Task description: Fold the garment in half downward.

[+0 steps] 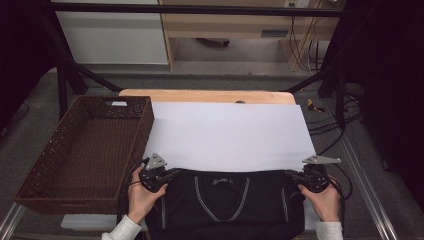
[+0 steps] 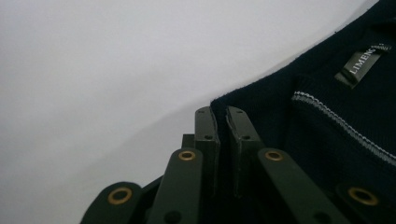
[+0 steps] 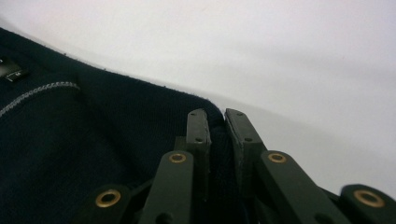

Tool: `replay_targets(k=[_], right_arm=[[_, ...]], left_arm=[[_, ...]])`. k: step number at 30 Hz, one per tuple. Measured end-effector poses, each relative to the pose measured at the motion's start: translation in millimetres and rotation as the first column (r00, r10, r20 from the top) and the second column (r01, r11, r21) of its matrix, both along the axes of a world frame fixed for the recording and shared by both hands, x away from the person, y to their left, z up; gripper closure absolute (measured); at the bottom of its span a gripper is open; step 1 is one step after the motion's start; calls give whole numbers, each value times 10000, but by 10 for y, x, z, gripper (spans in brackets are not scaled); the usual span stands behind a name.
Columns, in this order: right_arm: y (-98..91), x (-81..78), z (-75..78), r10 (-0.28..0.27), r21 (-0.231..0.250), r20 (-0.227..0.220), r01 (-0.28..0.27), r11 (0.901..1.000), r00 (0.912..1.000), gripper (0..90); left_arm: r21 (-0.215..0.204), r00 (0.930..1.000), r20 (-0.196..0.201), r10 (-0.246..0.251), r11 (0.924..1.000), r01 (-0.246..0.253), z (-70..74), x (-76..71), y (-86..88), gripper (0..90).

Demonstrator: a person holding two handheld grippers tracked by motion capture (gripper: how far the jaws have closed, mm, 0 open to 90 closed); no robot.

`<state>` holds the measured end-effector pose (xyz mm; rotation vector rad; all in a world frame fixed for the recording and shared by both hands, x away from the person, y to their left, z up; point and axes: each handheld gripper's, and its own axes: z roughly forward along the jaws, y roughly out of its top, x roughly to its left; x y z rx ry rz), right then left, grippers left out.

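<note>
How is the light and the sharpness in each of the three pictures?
High view: dim, soft, white sheet brightest, dark garment nearly featureless. Left gripper view: label readable, near jaws blurred. Right gripper view: even light, soft shadow beside the garment's edge.

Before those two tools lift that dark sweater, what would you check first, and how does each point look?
1. Left tool clamped on the dark sweater's corner: ok.
2. Right tool clamped on the opposite corner: ok.
3. Both corners held at about the same height: ok.
4. White sheet ahead bare: ok.
5. Wicker basket empty and beside the sheet: ok.
6. Sweater's near edge free to lift: cannot tell.
</note>
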<state>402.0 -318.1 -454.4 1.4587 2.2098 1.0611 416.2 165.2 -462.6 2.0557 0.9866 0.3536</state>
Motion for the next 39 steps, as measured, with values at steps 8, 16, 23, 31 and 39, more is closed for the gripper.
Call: replay_targets(k=[8, 16, 23, 31, 39], right_arm=[[10, 193, 51, -107, 28, 201, 106, 9999, 9997, 811], [43, 456, 89, -103, -284, 369, 114, 9995, 9993, 814], [82, 668, 90, -273, -183, 714, 287, 9994, 9971, 814], [105, 926, 21, -444, -183, 585, 455, 9988, 9973, 813], [134, 1160, -55, -976, -248, 681, 994, 9947, 9929, 813]], left_arm=[[218, 9986, 350, 400, 9989, -408, 71, 224, -35, 843], [212, 9973, 280, 680, 9974, -686, 147, 451, -68, 844], [226, 9940, 276, 1057, 9941, -1063, 98, 625, -44, 844], [136, 9901, 52, 1400, 9901, -1400, 33, 818, -36, 844], [-149, 9806, -106, 1955, 9806, -1957, -15, 1054, -47, 844]])
